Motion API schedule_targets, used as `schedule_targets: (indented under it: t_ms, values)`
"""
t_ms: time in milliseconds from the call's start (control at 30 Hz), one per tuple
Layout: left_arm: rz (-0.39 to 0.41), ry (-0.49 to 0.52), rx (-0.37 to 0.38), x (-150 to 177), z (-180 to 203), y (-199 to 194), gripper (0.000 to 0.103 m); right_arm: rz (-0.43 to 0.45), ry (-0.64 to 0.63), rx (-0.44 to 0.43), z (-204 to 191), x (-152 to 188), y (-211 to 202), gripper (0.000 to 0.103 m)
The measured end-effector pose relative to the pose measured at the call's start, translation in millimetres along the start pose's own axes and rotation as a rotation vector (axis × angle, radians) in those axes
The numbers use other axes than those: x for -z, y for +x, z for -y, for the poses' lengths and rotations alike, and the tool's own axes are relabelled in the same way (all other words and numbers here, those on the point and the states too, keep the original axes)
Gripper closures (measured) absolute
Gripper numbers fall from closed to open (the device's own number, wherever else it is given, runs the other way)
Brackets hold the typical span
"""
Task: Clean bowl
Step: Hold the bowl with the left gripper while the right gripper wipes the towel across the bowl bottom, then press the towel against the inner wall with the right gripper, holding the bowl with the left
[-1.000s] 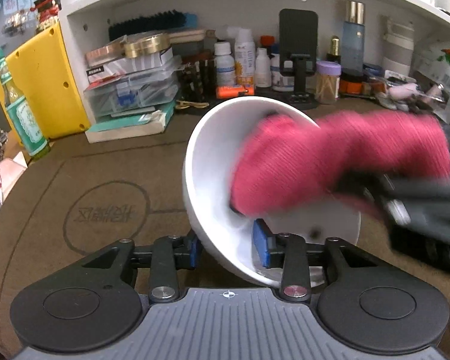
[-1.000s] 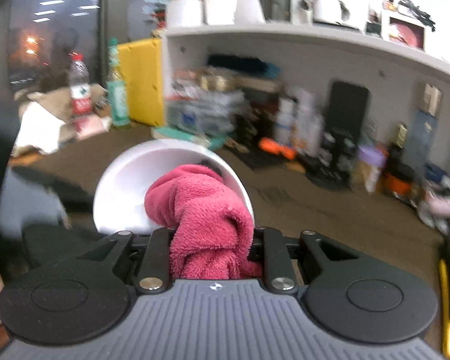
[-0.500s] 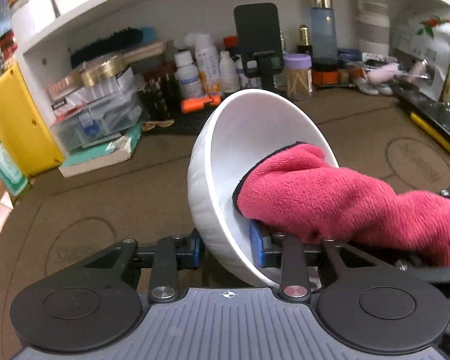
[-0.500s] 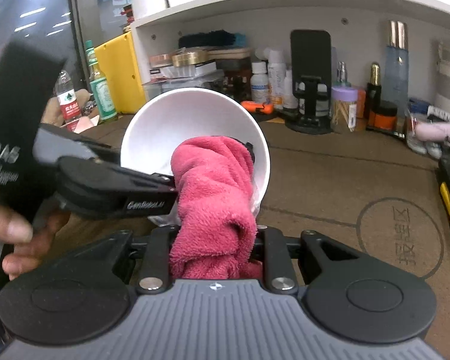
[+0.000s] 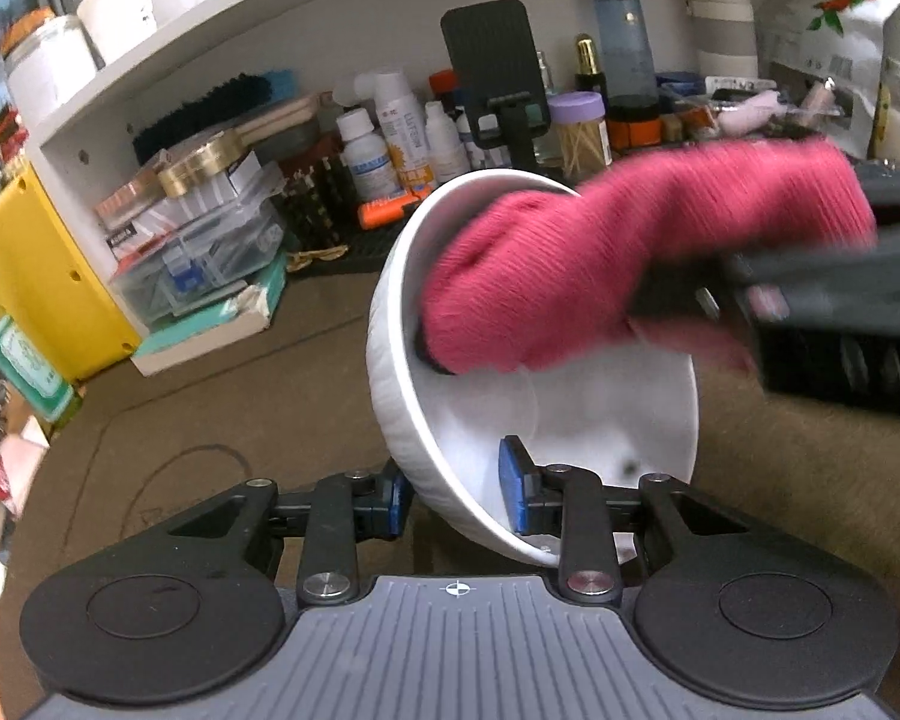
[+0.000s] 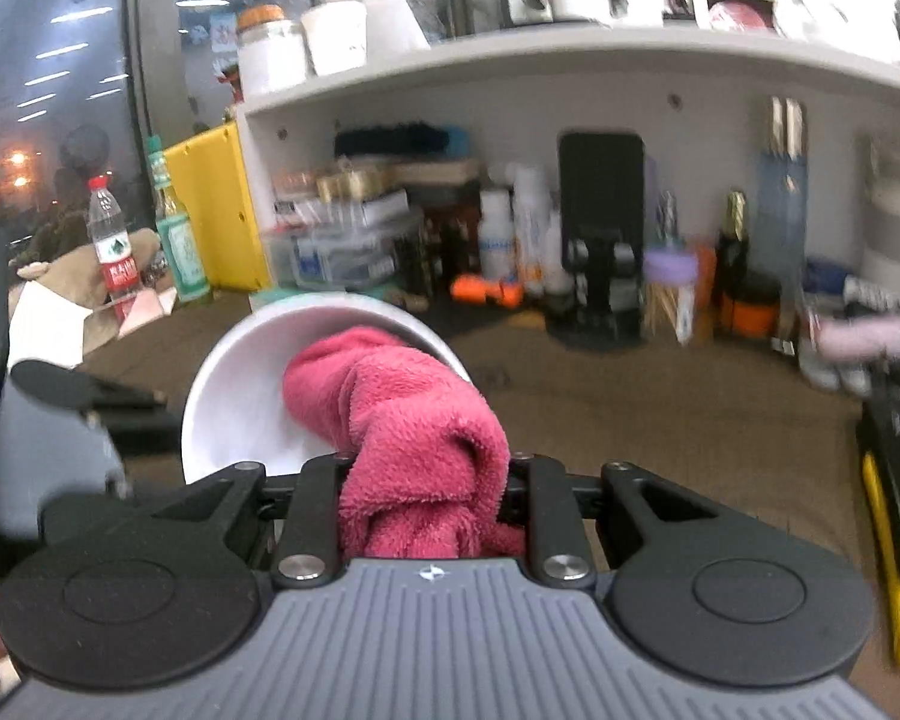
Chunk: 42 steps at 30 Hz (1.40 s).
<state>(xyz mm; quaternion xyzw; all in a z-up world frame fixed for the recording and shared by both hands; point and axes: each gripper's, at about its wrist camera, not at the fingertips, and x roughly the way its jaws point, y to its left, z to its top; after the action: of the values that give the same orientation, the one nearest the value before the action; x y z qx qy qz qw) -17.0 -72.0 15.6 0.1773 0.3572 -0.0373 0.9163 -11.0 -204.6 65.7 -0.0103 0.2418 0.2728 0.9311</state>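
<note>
A white bowl (image 5: 576,420) is tilted on its side above the table, its rim clamped between the blue pads of my left gripper (image 5: 456,492), which is shut on it. A pink-red cloth (image 5: 600,264) reaches into the bowl from the right and presses against the upper inner wall. My right gripper (image 6: 426,480) is shut on that cloth (image 6: 414,432), its fingertips hidden by the folds. In the right wrist view the bowl (image 6: 240,414) faces me at the left, with the cloth's end inside it.
A white shelf (image 5: 330,30) at the back holds bottles, a black phone stand (image 5: 498,78), boxes and a yellow case (image 5: 36,276). The brown table (image 5: 210,396) lies below the bowl. A yellow-and-black tool (image 6: 888,540) lies at the right edge.
The cloth has swept up inside the bowl, from its lower wall to the upper part. The bowl has tipped so that more of its floor shows. Both grips are unchanged.
</note>
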Motion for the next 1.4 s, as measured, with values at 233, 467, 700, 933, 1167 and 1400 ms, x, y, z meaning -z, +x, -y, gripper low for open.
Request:
schedule_targets:
  t_ms: [233,467,700,933,1167,1400]
  values:
    - [-0.009,0.069,-0.044,-1,-3,0,0.071,0.028,-0.109,-0.056,-20,-16,9,0.079]
    - [-0.021,0.066,-0.043,-2,-12,1,0.071,0.022,-0.141,-0.090,-28,-23,11,0.079]
    - [-0.029,0.059,-0.042,-4,-19,1,0.070,0.021,-0.157,-0.087,-34,-26,14,0.079]
    - [-0.036,0.051,-0.040,-5,-25,1,0.070,0.021,-0.167,-0.096,-38,-27,19,0.079]
    - [-0.042,0.041,-0.039,-1,-31,4,0.070,0.020,-0.181,-0.109,-46,-30,25,0.079]
    - [-0.040,0.074,-0.067,-4,-25,2,0.070,0.023,-0.163,-0.101,-41,-25,21,0.079]
